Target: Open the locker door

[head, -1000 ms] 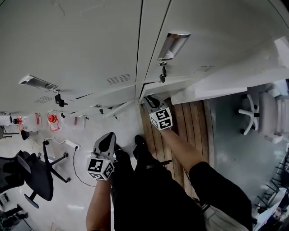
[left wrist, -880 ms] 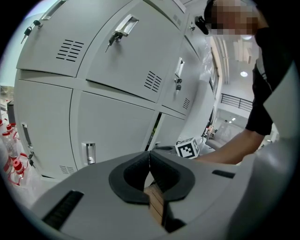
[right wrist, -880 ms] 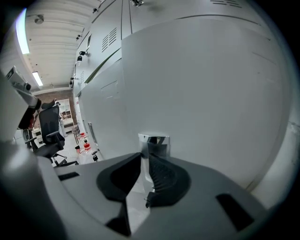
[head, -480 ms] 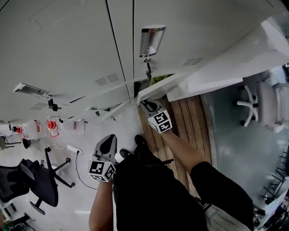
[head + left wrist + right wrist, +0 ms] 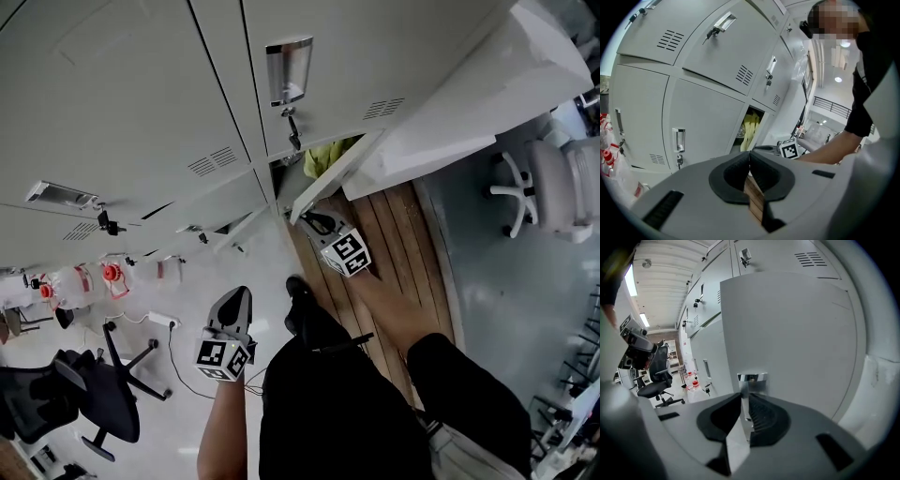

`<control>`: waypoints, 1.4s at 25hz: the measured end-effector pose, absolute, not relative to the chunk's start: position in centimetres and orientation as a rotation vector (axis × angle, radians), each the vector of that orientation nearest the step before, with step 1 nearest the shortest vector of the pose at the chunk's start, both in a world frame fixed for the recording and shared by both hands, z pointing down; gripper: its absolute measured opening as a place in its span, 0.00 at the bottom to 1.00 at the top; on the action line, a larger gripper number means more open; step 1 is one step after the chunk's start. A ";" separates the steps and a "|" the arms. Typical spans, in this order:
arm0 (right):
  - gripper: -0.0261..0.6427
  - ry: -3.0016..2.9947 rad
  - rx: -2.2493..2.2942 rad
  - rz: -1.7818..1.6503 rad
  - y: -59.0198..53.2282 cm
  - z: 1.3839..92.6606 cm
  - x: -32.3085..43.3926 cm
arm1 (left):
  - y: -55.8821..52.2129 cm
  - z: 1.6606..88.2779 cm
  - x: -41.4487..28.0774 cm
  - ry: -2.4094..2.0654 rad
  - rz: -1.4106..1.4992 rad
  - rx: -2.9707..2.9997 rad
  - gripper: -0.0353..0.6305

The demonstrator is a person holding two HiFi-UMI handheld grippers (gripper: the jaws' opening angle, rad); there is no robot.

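**Locker door ajar, right gripper on its handle**

Head view: the smooth grey metal locker door [image 5: 441, 131] stands swung out over wooden floor planks [image 5: 398, 230]. The right gripper [image 5: 317, 221] meets its near edge, and the panel runs off toward 2 o'clock. The left gripper [image 5: 232, 305] hangs at 7 o'clock, well apart.

Left gripper view: its ribbed black pads [image 5: 733, 176] meet with nothing between them. Yellow cloth [image 5: 750, 127] shows in the opening at 12 o'clock.

Right gripper view: the jaws are narrow, clamped on the door's chrome handle [image 5: 751, 378].
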State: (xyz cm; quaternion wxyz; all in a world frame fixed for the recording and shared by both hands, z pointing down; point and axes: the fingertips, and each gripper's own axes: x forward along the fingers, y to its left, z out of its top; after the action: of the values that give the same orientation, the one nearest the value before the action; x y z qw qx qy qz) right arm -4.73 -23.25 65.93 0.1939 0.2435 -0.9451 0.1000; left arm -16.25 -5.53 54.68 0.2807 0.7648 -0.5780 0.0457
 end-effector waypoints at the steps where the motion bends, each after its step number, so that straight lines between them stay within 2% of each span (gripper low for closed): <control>1: 0.13 -2.656 0.682 0.281 -23.0 65.9 -4.4 | -5.1 54.9 -16.2 -1.544 0.127 2.050 0.08; 22: 0.13 -2.749 0.572 0.217 -20.8 66.2 -1.0 | 2.8 59.7 -10.7 -1.429 0.133 2.069 0.08; 35: 0.13 -2.765 0.508 0.200 -20.4 66.0 -0.6 | 0.6 59.8 -9.9 -1.415 0.081 2.112 0.08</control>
State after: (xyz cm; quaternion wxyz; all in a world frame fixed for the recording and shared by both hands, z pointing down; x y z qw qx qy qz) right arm -0.58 -20.38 66.02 0.1609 0.1778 -0.9683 0.0701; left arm -9.88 0.64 59.81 0.2947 0.7936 -0.5315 0.0303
